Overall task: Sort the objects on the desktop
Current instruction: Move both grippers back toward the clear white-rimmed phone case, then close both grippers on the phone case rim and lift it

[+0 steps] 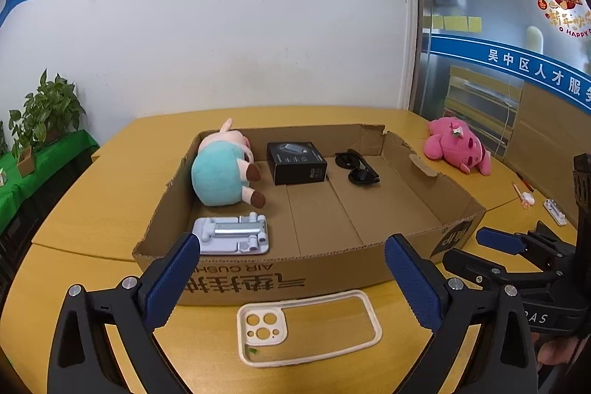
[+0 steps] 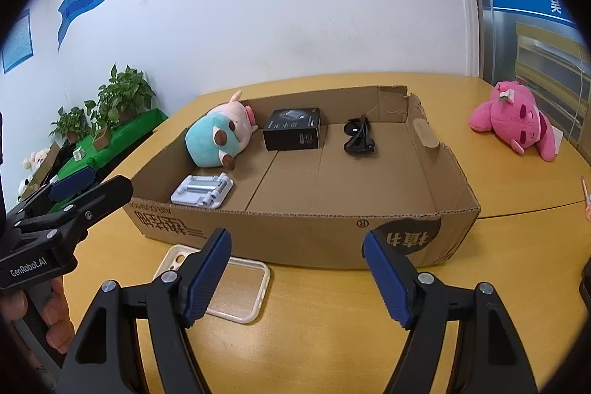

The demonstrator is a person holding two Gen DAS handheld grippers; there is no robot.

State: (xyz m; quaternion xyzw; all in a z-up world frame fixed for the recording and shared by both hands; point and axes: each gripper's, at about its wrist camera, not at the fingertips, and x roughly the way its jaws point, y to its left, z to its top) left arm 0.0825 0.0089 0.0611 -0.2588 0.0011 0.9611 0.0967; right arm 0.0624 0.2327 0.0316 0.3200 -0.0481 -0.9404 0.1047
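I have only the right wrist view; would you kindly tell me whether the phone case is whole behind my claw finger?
Observer: Yes, the left wrist view shows the phone case whole, lying flat, camera cutouts at its left end.
Operator: Thank you. Is anything right of the box besides the pink plush?
Observer: A small white item lies there, nearer us than the plush; I cannot identify it.

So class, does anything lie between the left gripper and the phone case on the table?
Nothing visible: the left gripper hangs open directly over the white phone case, which lies flat on the table just outside the cardboard box.
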